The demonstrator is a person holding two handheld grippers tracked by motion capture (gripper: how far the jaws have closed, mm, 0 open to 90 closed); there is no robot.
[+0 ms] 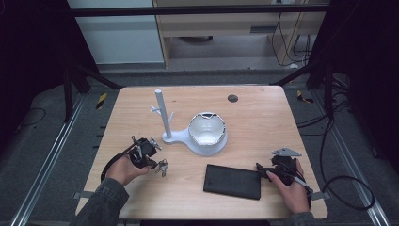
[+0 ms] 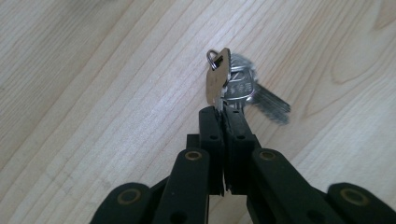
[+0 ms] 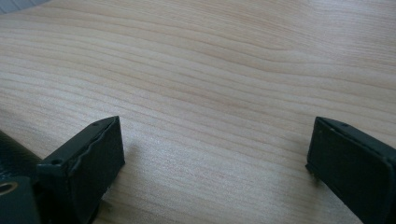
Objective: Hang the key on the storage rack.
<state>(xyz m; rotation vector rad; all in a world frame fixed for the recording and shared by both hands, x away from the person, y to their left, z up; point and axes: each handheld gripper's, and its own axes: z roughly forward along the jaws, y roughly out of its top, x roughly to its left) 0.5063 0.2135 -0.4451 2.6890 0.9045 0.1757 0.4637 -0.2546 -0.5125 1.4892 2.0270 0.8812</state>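
Note:
A bunch of silver keys (image 2: 236,84) on a ring hangs just above the wooden table, with my left gripper (image 2: 223,112) shut on one key's blade. From above, the keys (image 1: 162,166) sit at the tip of my left gripper (image 1: 153,162) at the table's front left. My right gripper (image 1: 260,169) rests at the front right with its jaws wide apart and nothing between them, over bare wood (image 3: 210,116). Its tips are at the right edge of a flat black case (image 1: 232,181).
A white stand with an upright post and small pegs (image 1: 162,115) sits mid-table, joined to a white bowl-shaped dish (image 1: 207,129). A dark round hole (image 1: 232,98) marks the table's far side. Cables trail on the floor at the right.

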